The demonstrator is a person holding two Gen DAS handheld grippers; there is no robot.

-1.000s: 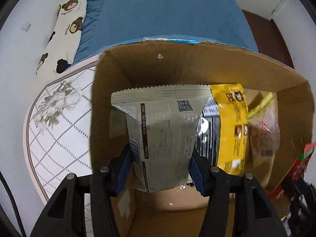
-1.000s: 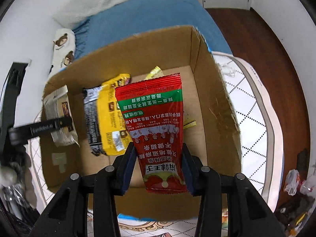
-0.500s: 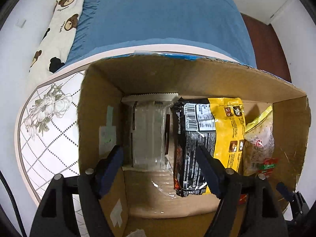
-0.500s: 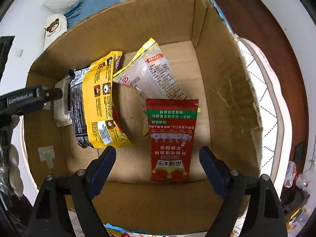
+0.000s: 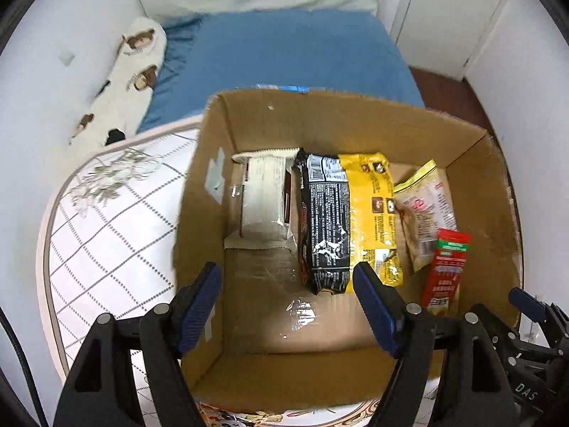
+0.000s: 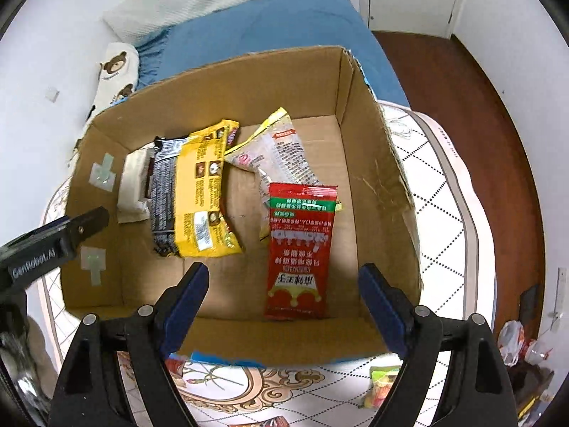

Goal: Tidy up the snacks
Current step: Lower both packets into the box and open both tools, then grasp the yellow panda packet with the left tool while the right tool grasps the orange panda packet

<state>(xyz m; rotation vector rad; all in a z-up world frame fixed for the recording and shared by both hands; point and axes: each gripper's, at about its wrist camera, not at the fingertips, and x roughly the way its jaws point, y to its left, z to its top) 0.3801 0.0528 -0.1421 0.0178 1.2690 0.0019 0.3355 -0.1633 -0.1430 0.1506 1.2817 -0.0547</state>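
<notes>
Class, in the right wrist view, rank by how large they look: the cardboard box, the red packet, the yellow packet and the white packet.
1. Cardboard box, plainly largest.
2. Red packet and yellow packet: look alike; the red lies nearer the camera, so unranked.
3. White packet, smallest, though partly hidden behind the black packet.

Black gripper (image 5: 288, 293) — blue pads (image 5: 199, 302)

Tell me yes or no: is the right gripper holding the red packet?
No, the right gripper stands open and the red packet lies in the cardboard box.
</notes>
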